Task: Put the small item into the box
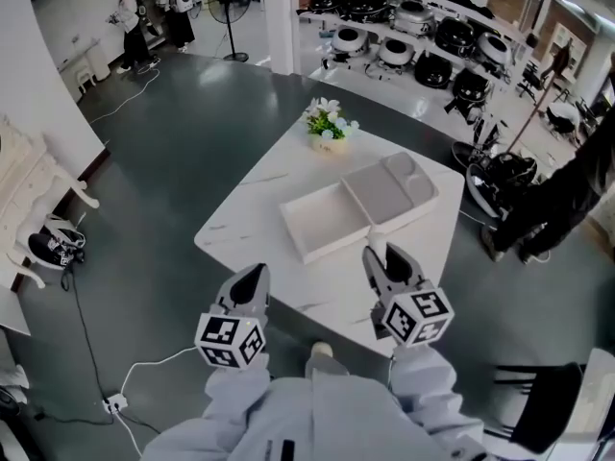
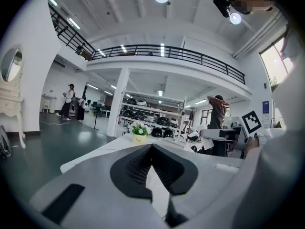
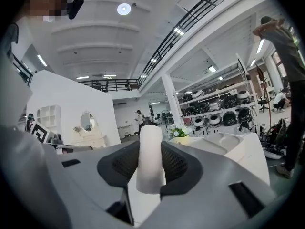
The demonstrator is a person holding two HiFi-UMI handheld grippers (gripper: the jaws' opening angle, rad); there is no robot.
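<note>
A small white cylinder (image 3: 150, 156) stands upright between the dark pads of my right gripper (image 3: 150, 144), which is shut on it. In the head view that gripper (image 1: 385, 255) hovers over the white marble table (image 1: 240, 224), just short of the near right corner of the open white box (image 1: 322, 221). A grey compartment tray (image 1: 392, 190) lies against the box's far right side. My left gripper (image 1: 252, 279) hangs over the table's near edge, left of the box. Its jaws (image 2: 151, 149) meet at the tips with nothing between them.
A small pot of flowers (image 1: 329, 128) stands at the table's far corner. A person in dark clothes (image 1: 567, 195) stands right of the table. Shelves of round machines (image 1: 413, 27) line the back, and cables (image 1: 144, 373) lie on the floor at left.
</note>
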